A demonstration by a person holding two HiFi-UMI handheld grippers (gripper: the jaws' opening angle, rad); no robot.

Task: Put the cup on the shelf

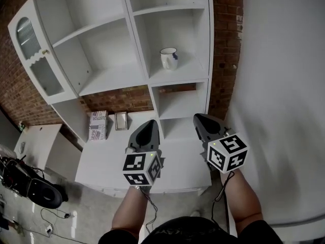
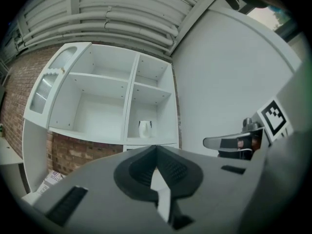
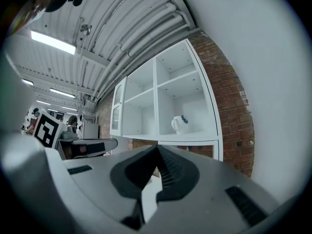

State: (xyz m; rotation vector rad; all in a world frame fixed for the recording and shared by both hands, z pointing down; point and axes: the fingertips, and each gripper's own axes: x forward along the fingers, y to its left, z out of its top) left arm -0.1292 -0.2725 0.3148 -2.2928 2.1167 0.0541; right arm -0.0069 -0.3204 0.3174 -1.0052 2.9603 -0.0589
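L gripper (image 1: 149, 124), jaws together & empty, hangs low before the white shelf (image 1: 179, 78). The cup (image 1: 168, 58) stands upright in a right-hand compartment, well apart from both. R gripper (image 1: 202, 120) likewise closed on nothing. Task looks done; nothing apparent left.

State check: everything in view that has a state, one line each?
cup: upright on the shelf, right column, neither claw touching it
glass door: swung open
left claw: shut, empty
right claw: shut, empty
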